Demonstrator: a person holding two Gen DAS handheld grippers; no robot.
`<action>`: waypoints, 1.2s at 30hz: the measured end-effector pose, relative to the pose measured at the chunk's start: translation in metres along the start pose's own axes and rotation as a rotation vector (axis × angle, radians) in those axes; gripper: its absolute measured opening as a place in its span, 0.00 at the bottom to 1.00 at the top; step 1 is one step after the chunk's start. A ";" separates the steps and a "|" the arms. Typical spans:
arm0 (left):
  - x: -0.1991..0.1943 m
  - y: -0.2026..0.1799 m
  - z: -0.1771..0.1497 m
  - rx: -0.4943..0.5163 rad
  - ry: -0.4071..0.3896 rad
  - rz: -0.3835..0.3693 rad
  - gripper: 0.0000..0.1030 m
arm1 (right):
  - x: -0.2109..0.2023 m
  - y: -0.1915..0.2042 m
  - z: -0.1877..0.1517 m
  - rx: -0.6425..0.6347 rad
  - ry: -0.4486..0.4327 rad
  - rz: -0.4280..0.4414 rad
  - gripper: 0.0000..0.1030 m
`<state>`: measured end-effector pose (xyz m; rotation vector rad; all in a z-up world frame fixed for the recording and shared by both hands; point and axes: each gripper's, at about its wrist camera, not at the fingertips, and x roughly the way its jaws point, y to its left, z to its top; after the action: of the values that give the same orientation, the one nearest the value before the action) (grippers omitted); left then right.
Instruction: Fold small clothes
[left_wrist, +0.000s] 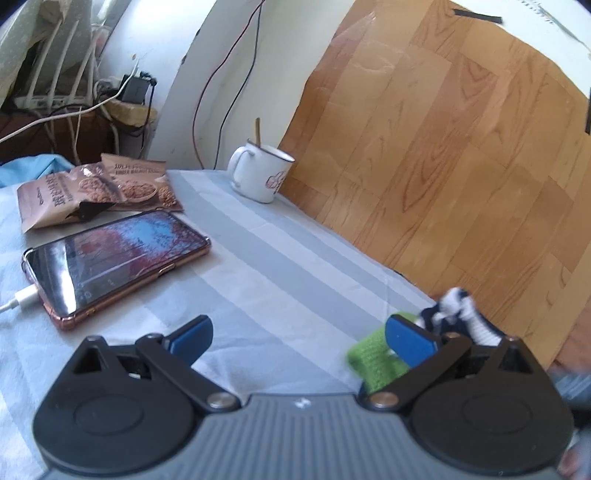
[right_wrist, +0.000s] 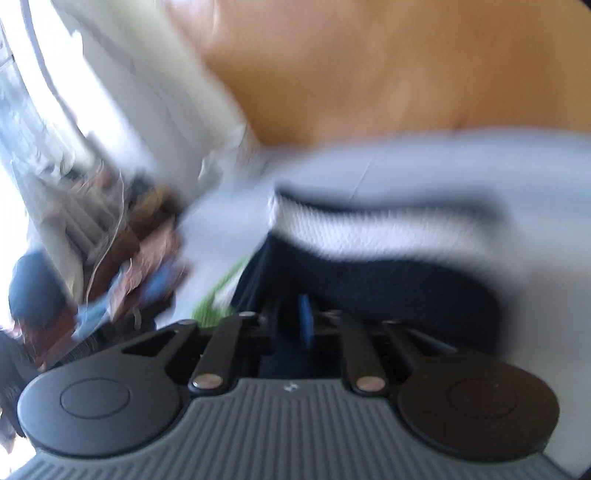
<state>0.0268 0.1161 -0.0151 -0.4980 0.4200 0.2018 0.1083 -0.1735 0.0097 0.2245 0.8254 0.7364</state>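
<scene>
While the left gripper (left_wrist: 299, 338) hovers low over the striped tablecloth (left_wrist: 258, 266), its blue fingers (left_wrist: 194, 338) stand wide apart and hold nothing. The small garment (left_wrist: 456, 314), a navy-and-white striped knit with a green band (left_wrist: 373, 363), lies at the near right edge of the table, just beside and partly behind the right-hand finger of this gripper.

The right wrist view is heavily blurred. The right gripper (right_wrist: 306, 325) shows its linkage bars drawn in nearly parallel, and the blue pads (right_wrist: 306, 321) sit together with dark navy fabric (right_wrist: 369, 288) pressed around them. Judged from this, the fingers are clamped on the garment, though the exact contact point cannot be made out.

Handling notes:
- The garment appears light, soft and limp. It will sag and bunch wherever it is unsupported.
- The knit surface looks textured, so slipping from the pads is unlikely, but a thin pinch may catch one layer only.
- The green band appears denser than the body and offers the firmest place to take hold. A corner of that band is the recommended grip for the free left gripper.
- Spread the fabric flat on the cloth before making any fold.

Nearby hazards: a phone (left_wrist: 114, 262) on a charging cable (left_wrist: 18, 299), two snack packets (left_wrist: 96, 188) and a white mug (left_wrist: 260, 173) holding a spoon stand on the far and left parts of the table, well apart from the garment.
</scene>
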 end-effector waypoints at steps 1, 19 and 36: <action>0.001 0.000 0.000 0.003 0.005 0.002 1.00 | 0.003 0.010 -0.004 -0.037 -0.022 -0.012 0.05; -0.007 -0.032 -0.016 0.246 -0.031 0.010 1.00 | -0.080 0.028 -0.051 -0.087 -0.139 -0.204 0.45; 0.003 -0.033 0.016 0.319 0.250 -0.329 1.00 | -0.104 -0.039 -0.071 0.178 -0.191 -0.159 0.66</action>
<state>0.0445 0.0963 0.0102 -0.2715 0.5942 -0.2458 0.0287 -0.2789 0.0054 0.3782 0.7176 0.4838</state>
